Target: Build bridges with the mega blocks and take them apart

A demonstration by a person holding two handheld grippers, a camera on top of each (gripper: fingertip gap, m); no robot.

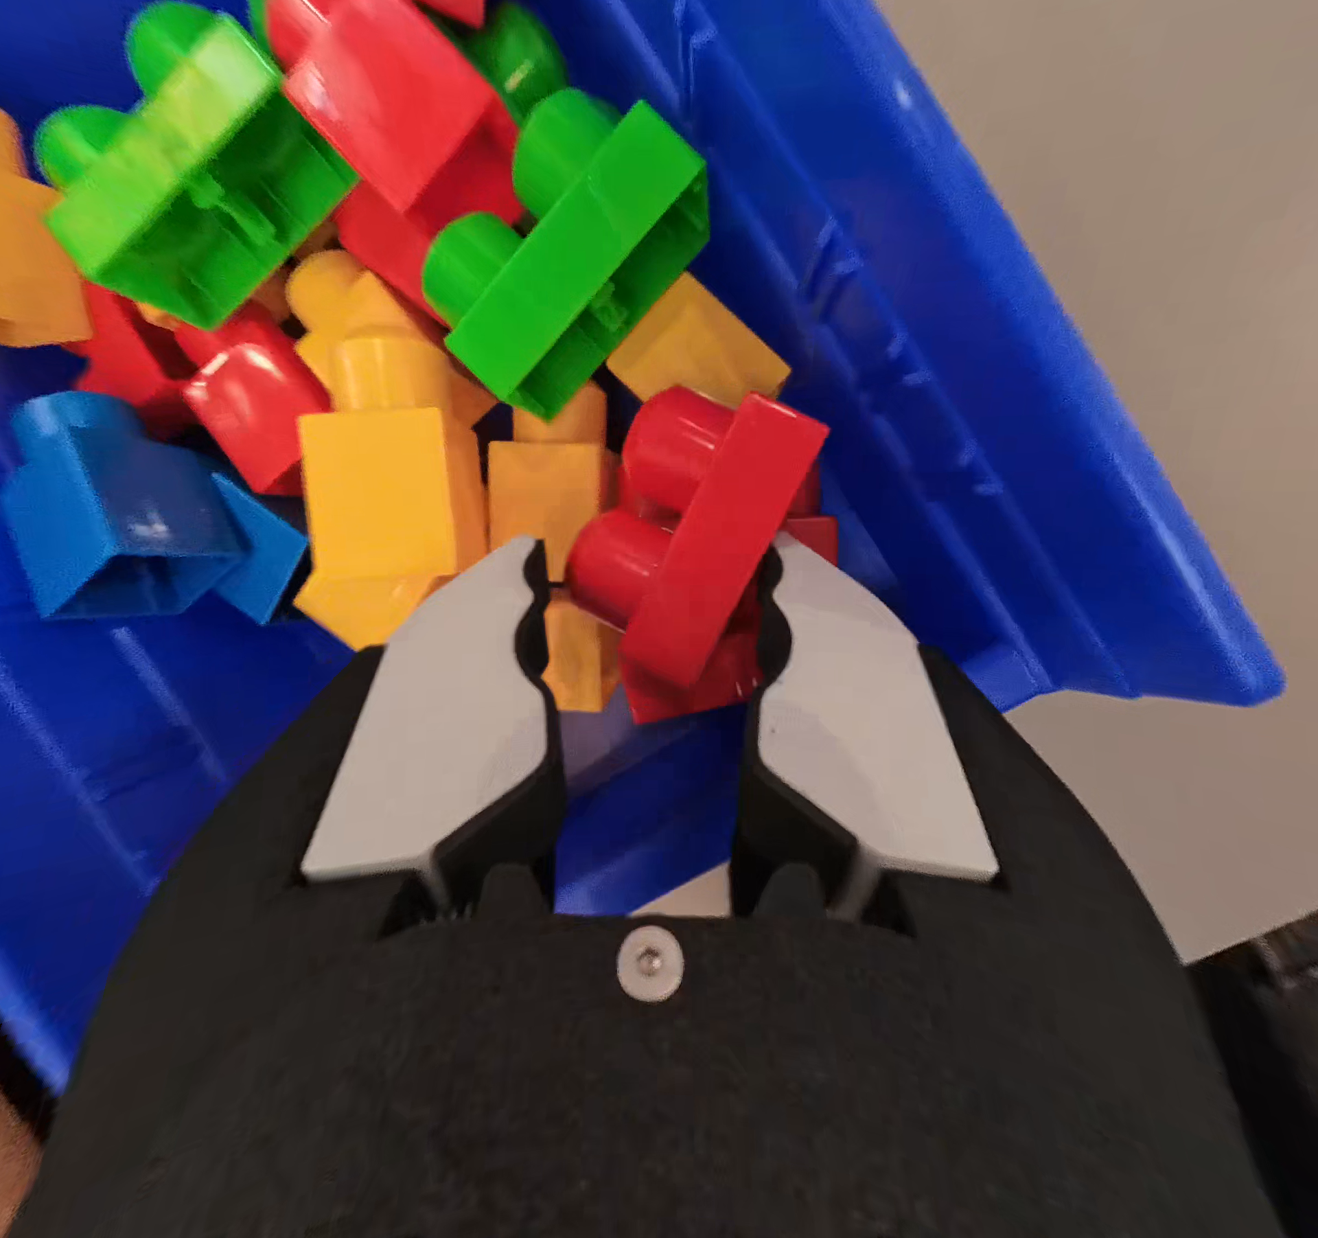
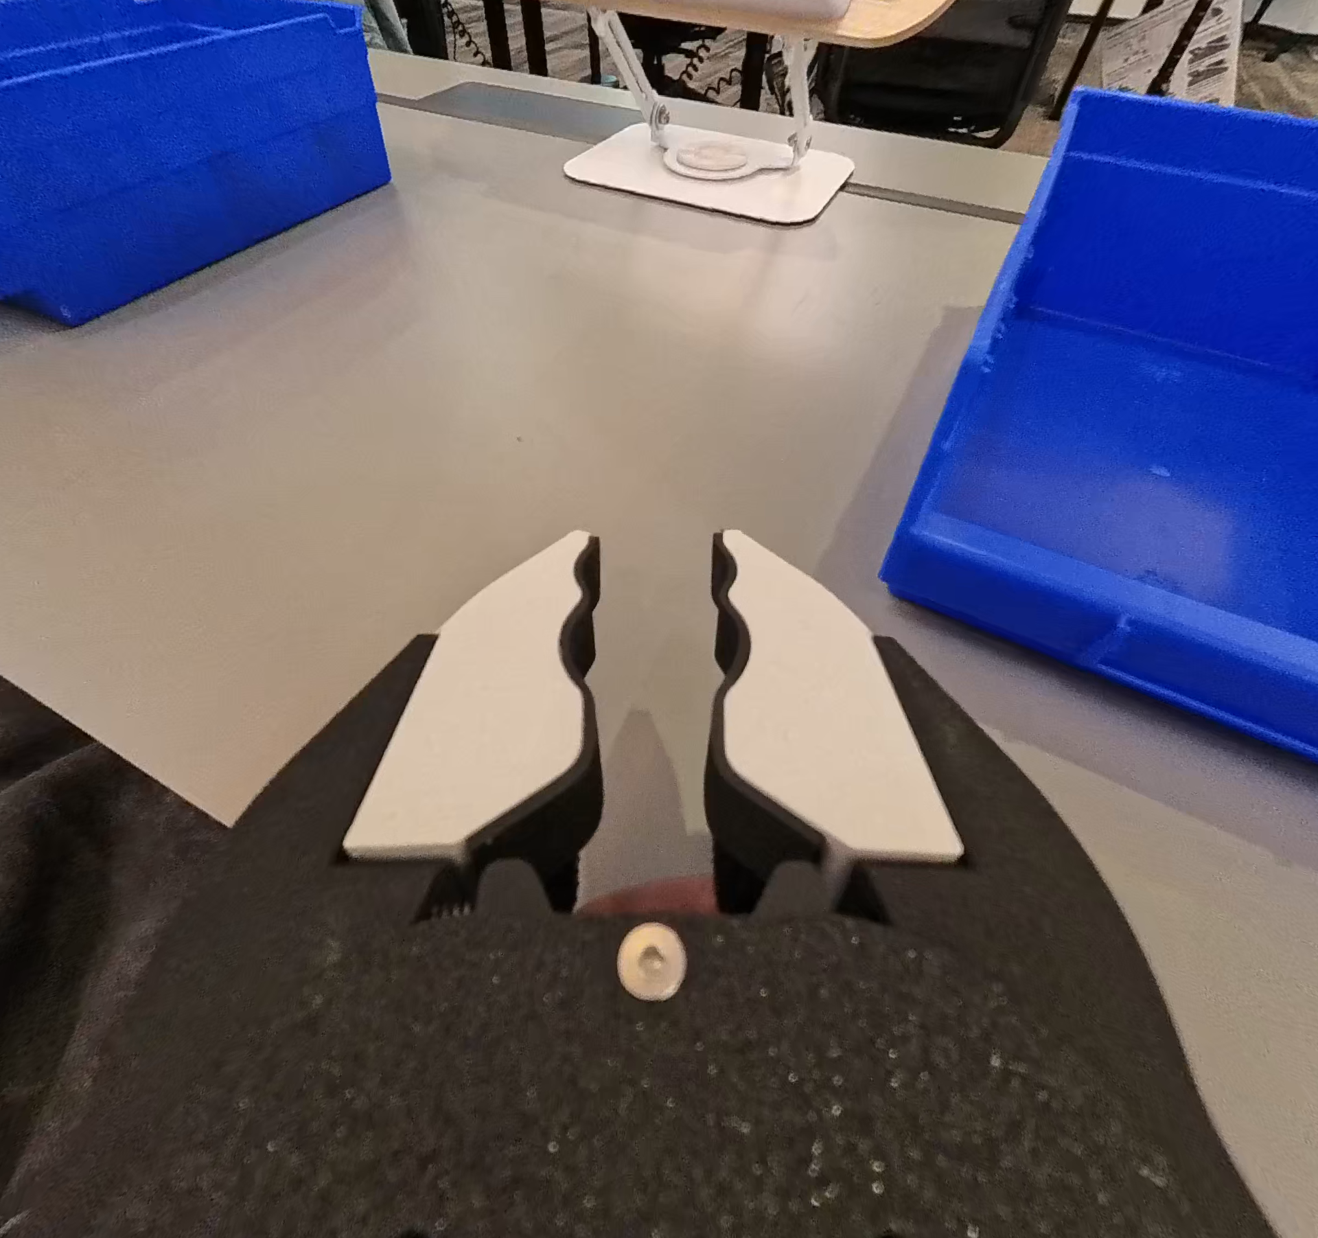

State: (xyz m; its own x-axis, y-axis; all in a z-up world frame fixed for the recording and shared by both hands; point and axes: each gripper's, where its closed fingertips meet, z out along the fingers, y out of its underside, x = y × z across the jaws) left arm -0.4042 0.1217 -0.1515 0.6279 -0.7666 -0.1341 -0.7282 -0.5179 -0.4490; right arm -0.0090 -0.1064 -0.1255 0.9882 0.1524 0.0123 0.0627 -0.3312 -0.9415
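In the left wrist view a blue bin [image 1: 927, 319] holds several mega blocks in red, green, yellow and blue. My left gripper [image 1: 656, 551] is down in the bin's near corner with its jaws spread. A red two-stud block [image 1: 720, 533] lies tilted between the fingers, studs towards the left finger. The right finger [image 1: 820, 633] touches it, and a thin gap shows at the left finger [image 1: 463, 633]. A green block [image 1: 578, 262] lies just beyond. My right gripper [image 2: 656, 540] hovers open and empty over the grey table [image 2: 428, 419]. No blocks show in that view.
In the right wrist view one blue bin [image 2: 178, 134] stands at the far left. An empty blue bin [image 2: 1112, 476] sits tilted at the right. A white stand [image 2: 713, 169] with a wooden board is at the table's far edge. Left tips to right tips: about 45 centimeters.
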